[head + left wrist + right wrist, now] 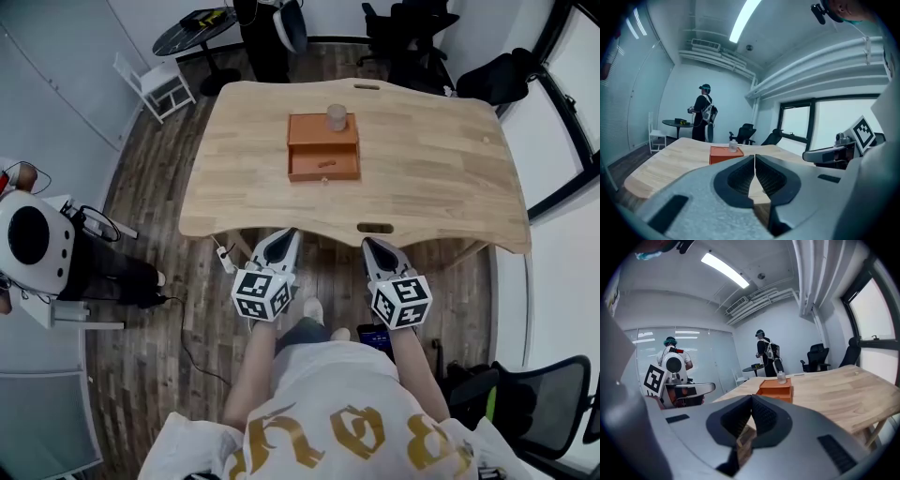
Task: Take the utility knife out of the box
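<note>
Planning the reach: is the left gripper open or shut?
Shut: the left gripper shows its jaws meeting tip to tip, with nothing between them.

Box point(314, 141) interior hidden, office chair point(530, 403) cropped

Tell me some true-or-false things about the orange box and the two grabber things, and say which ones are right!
1. The orange box sits on the wooden table. True.
2. A small clear container stands on top of the box. True.
3. The left gripper is holding the box. False: it is shut on nothing, back at the table's near edge.
4. The right gripper is wide open. False: it is shut and empty.
</note>
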Available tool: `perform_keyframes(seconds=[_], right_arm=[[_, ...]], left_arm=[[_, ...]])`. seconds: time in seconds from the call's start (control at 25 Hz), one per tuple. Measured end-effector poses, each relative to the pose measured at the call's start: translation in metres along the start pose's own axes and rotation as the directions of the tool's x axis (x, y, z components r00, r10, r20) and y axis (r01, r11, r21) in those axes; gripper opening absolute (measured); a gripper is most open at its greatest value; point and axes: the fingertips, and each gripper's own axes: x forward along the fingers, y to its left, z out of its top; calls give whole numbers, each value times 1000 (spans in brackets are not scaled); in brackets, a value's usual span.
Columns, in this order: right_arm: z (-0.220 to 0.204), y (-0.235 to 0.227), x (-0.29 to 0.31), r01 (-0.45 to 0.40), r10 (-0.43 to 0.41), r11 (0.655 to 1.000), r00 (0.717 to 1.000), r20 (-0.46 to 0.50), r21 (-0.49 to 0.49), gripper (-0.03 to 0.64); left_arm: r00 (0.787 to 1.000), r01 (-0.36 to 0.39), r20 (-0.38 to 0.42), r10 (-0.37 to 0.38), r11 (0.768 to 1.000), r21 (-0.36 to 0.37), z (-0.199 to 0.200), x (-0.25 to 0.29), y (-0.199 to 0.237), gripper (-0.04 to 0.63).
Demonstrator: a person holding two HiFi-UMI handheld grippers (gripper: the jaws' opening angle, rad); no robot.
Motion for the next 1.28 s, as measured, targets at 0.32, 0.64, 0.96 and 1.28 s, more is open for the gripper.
perform_keyframes(seconds=[0.32,0.64,0.96,1.28], right_arm=[[-2,-3,-5,-11,9,997,1000,21,83,11],[-20,-29,5,40,-37,989,999,-25,141,11],[-6,-73,56,97,-90,982,995,-50,162,12],[43,-111,133,146,-143,978,989,-29,152,12]], left_arm=[[1000,-5,-22,6,998,69,1,-11,-6,15],[998,19,-63,-15,998,59,-10,11,-4,15],[996,54,-77,-49,996,73,0,86,29,15],[990,114,-97,-101,985,131,34,175,80,15]])
